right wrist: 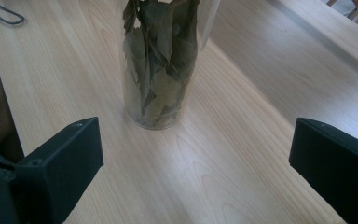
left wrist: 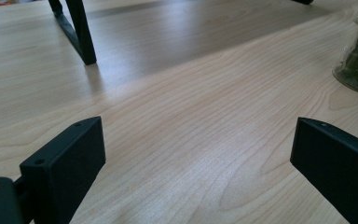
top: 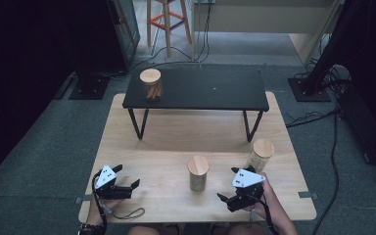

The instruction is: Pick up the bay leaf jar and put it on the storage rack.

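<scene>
The jar of leaves (right wrist: pixel 158 70) stood near centre on the table (top: pixel 166 142). Both the right gripper (top: pixel 229 183) and left gripper (top: pixel 126 175) were spread, empty. I judged the jar light, smooth, breakable; grip mid-wall.

A jar of sticks (top: pixel 151 84) stands on a black shelf (top: pixel 215 93).

Recording lab, stand bases (top: pixel 89 87), trailing floor cables (top: pixel 333 147), grey carpet (top: pixel 39 161)
</scene>
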A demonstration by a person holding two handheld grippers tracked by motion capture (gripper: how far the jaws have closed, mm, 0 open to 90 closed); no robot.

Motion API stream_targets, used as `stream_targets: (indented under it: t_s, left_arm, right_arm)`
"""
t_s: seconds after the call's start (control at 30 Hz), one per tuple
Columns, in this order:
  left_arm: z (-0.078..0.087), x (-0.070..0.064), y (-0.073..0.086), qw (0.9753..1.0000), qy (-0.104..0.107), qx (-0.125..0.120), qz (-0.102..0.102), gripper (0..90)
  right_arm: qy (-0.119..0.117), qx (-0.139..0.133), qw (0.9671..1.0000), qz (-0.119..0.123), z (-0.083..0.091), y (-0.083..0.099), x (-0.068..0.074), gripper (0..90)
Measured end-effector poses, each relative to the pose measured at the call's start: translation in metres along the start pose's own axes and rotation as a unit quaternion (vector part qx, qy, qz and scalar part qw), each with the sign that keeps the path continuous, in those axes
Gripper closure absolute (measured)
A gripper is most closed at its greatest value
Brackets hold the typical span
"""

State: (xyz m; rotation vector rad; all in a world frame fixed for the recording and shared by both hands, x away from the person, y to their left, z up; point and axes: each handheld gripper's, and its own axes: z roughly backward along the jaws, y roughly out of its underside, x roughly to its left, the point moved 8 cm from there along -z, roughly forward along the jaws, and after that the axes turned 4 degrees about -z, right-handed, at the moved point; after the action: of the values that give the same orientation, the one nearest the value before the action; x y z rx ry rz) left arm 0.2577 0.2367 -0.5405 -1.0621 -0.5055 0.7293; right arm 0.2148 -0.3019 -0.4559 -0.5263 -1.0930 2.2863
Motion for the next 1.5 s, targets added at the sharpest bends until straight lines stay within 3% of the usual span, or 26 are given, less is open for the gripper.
stream_targets:
  t_s: [0.37,1.07,1.4,1.5]
  left_arm:
    - [0.0,0.003,0.001,1.0,0.005,-0.004,0.004,3.3]
    - [0.0,0.005,0.0,0.9999,0.007,-0.005,0.008,3.3]
    - [0.0,0.005,0.001,0.9999,0.008,-0.005,0.008,3.2]
    - [0.0,0.004,0.001,0.9999,0.008,-0.005,0.007,3.3]
  right_arm:
    - [-0.003,-0.007,0.9999,-0.008,-0.009,-0.009,-0.002,2.4]
    - [-0.02,-0.011,0.9997,0.011,-0.019,-0.023,-0.005,2.4]
    - [-0.023,0.0,0.9996,0.015,-0.029,-0.035,-0.007,2.6]
    - [-0.027,0.006,0.9996,0.006,-0.031,-0.041,-0.009,2.6]
